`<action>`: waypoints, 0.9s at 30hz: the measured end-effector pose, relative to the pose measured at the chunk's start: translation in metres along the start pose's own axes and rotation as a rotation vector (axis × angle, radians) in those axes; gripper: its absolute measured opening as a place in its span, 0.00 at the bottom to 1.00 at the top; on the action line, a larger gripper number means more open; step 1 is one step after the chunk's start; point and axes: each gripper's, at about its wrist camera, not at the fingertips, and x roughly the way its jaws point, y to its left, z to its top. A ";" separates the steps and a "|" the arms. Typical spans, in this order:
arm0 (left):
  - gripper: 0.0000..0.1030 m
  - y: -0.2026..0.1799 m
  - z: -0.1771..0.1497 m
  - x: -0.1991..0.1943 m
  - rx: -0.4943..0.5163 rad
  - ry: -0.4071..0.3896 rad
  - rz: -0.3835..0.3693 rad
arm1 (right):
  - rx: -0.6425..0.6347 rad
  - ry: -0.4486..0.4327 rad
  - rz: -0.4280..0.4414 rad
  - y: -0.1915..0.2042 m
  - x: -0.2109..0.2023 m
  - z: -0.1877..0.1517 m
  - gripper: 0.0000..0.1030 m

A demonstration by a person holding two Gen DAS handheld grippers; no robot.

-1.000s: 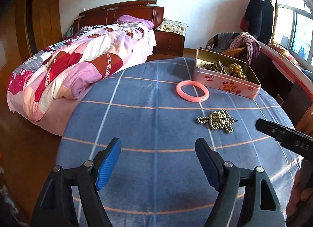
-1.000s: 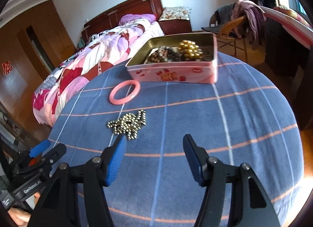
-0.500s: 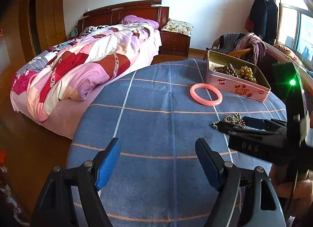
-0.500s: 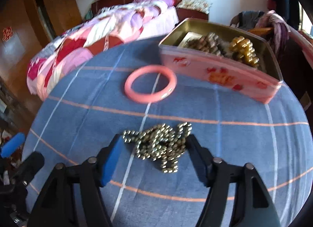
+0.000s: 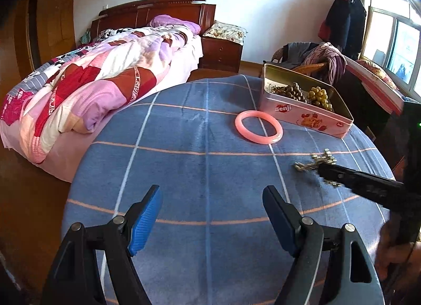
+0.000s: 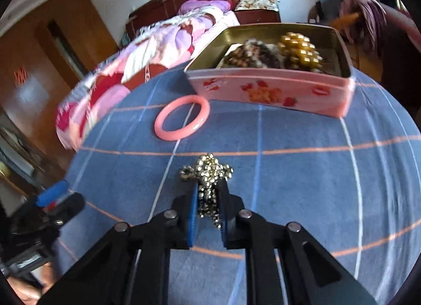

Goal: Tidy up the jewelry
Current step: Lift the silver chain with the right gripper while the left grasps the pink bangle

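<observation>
My right gripper (image 6: 209, 186) is shut on a bunched gold bead chain (image 6: 208, 173), low over the blue checked tablecloth (image 6: 289, 173). In the left wrist view the chain (image 5: 319, 160) sticks out past the right gripper (image 5: 322, 171) at the right. A pink bangle (image 6: 183, 121) lies beyond it, also in the left wrist view (image 5: 259, 127). A pink tin (image 6: 271, 92) with dark and gold beads stands behind it (image 5: 305, 115). My left gripper (image 5: 211, 215) is open and empty near the table's front edge.
A bed with a pink patchwork quilt (image 5: 92, 89) stands left of the round table. A chair draped with clothes (image 5: 315, 55) and a window (image 5: 394, 47) are behind the tin. My left gripper also shows at the lower left in the right wrist view (image 6: 52, 199).
My right gripper moved forward over the gold chain and shut on it, bunching it up. The left gripper shifted a little and stays open.
</observation>
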 end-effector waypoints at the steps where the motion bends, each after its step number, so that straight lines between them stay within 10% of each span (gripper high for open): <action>1: 0.76 -0.002 0.002 0.002 0.004 0.002 -0.003 | 0.009 -0.017 0.007 -0.001 -0.007 0.000 0.16; 15: 0.76 -0.051 0.067 0.079 0.035 0.087 -0.185 | 0.004 -0.141 -0.049 -0.005 -0.046 0.011 0.15; 27: 0.85 -0.081 0.074 0.125 0.179 0.127 0.005 | 0.032 -0.138 -0.055 -0.025 -0.047 0.013 0.15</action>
